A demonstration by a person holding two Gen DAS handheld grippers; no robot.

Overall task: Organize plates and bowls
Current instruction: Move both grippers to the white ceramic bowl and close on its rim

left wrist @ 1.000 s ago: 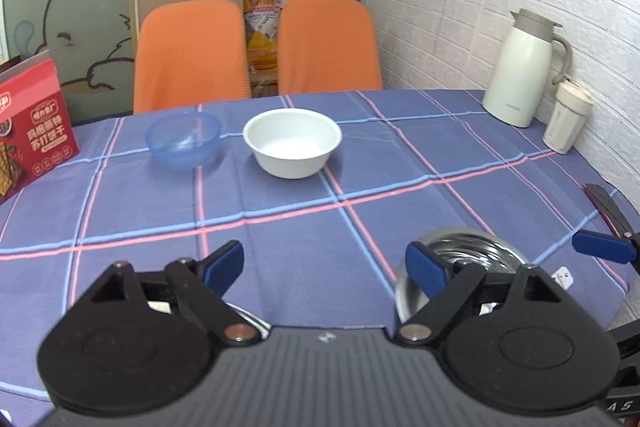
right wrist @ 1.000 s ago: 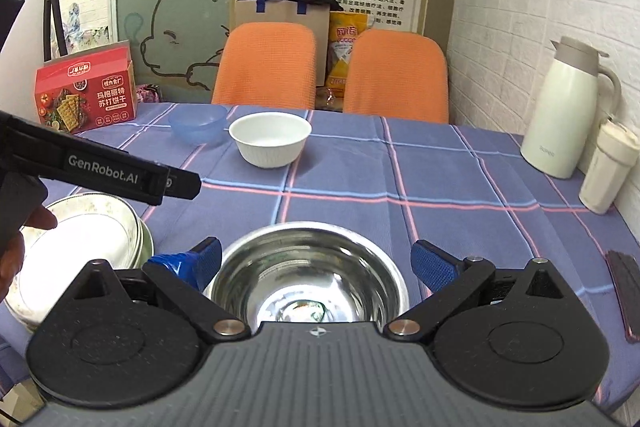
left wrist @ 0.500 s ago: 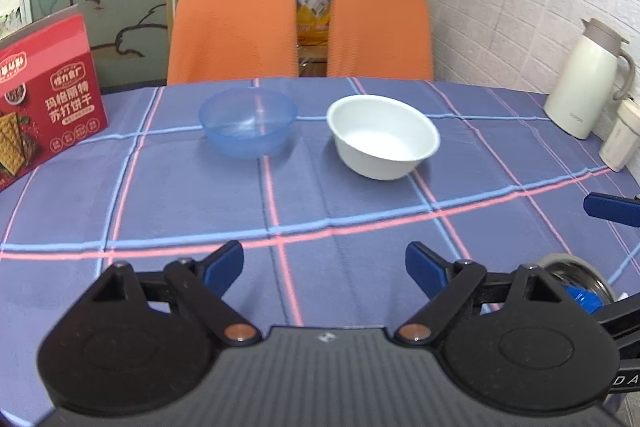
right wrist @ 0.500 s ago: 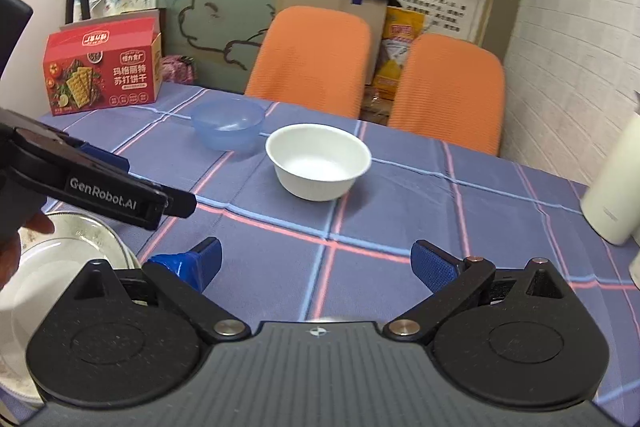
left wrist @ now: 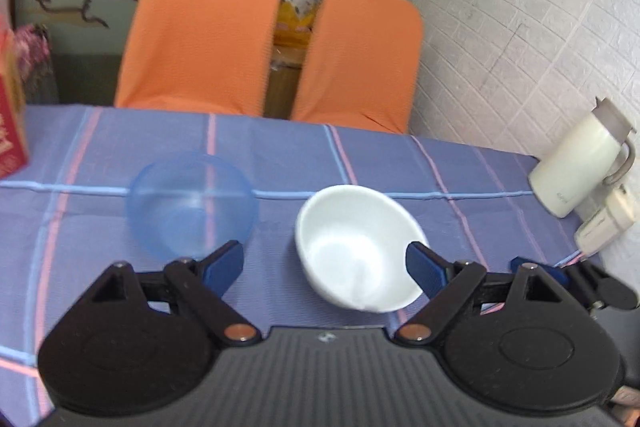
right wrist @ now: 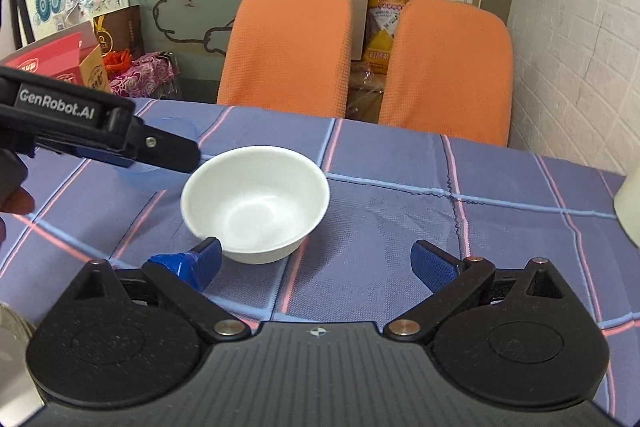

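The tabletop [left wrist: 400, 163], under a blue-violet cloth with pink and pale blue stripes, fills the near and middle ground of both wrist views, and two orange chairs [right wrist: 288, 43] stand at its far edge. A cream thermos jug [left wrist: 576, 171] stands at the far right by the brick wall, with a smaller cream cup just beside it. The white bowl [left wrist: 360, 247] sits upright on the cloth with its mouth facing up; being round, it has no long axis to speak of. The blue translucent bowl [left wrist: 192, 203] also stands mouth up, to the left of the white one and apart from it. In the left wrist view the left tongs [left wrist: 324, 263] are spread wide and hold nothing; the white bowl lies between the two blue tips toward the right one, whose tip overlaps the bowl's right rim in the view, though contact cannot be told, while the blue bowl lies just beyond the left tip. The right tongs [right wrist: 316, 263] are likewise wide open and empty, with the white bowl [right wrist: 256, 203] just beyond and left of centre, its near wall close behind the left tip. The left tool's black body crosses the left of that view, hiding most of the blue bowl.
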